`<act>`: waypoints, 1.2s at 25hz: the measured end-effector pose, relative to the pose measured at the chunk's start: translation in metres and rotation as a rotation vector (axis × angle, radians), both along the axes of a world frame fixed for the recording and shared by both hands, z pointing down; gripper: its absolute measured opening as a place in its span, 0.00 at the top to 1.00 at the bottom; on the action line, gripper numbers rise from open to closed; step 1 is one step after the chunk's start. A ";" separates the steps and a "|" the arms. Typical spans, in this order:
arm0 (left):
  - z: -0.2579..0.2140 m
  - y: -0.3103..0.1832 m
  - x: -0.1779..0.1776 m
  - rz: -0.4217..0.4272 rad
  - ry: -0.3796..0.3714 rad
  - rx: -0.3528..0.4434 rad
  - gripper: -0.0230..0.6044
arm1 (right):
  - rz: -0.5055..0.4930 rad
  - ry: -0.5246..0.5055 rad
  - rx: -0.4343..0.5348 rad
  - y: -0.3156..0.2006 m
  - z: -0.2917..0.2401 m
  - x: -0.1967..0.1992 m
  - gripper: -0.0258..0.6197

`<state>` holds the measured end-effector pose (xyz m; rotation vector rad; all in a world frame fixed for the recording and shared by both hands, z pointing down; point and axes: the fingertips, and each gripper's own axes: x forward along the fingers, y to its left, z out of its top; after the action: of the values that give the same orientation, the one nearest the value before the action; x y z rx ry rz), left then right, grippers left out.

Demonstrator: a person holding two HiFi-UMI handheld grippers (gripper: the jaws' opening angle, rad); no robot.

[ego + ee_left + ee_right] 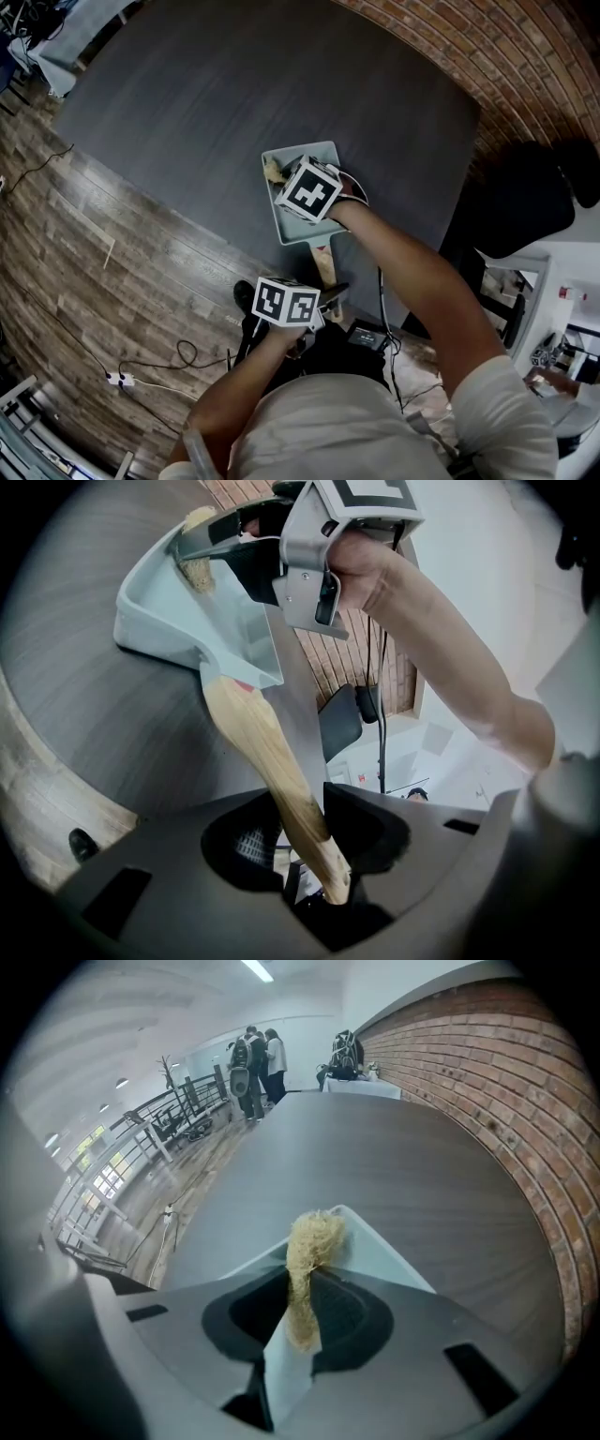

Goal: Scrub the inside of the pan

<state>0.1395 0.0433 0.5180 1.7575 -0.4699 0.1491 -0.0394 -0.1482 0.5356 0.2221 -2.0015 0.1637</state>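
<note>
A pale grey square pan [317, 230] with a wooden handle [323, 265] lies on the dark table [234, 103]. My left gripper [305, 834] is shut on the handle [272, 761], near its end, at the table's near edge. My right gripper [302, 1309] points steeply down into the pan [398, 1255] and is shut on a tan fibre scrubber [309, 1251]. The scrubber's tuft sticks out past the jaws at the pan's far left corner [273, 171]. In the left gripper view the right gripper [220, 538] holds the scrubber [197, 569] against the pan's [159, 611] far wall.
The table runs far to the left and back; its near edge passes just below the pan. A brick wall [525, 56] stands on the right, with a black chair [525, 202] beside it. Cables [159, 361] lie on the wooden floor. People [255, 1058] stand far off.
</note>
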 end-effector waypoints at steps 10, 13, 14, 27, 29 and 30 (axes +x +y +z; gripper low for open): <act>0.000 0.001 0.001 0.032 -0.001 0.003 0.76 | -0.154 0.074 -0.132 0.045 0.006 0.021 0.84; 0.000 0.000 0.001 0.036 -0.001 0.005 0.76 | -0.229 0.104 -0.163 0.058 0.006 0.027 0.84; 0.000 0.000 0.000 0.037 -0.001 0.004 0.76 | -0.253 0.114 -0.174 0.063 0.006 0.028 0.84; 0.001 0.000 0.000 0.036 -0.003 -0.012 0.76 | -0.603 0.271 -0.305 0.104 0.008 0.051 0.84; 0.001 0.000 -0.001 0.034 -0.003 -0.017 0.76 | -0.644 0.291 -0.323 0.105 0.007 0.053 0.84; 0.001 0.000 -0.001 0.032 -0.001 -0.020 0.76 | -0.667 0.302 -0.329 0.107 0.007 0.054 0.84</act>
<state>0.1388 0.0432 0.5193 1.7464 -0.4405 0.1768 0.0146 -0.0415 0.5427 -0.5949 -1.6210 0.0253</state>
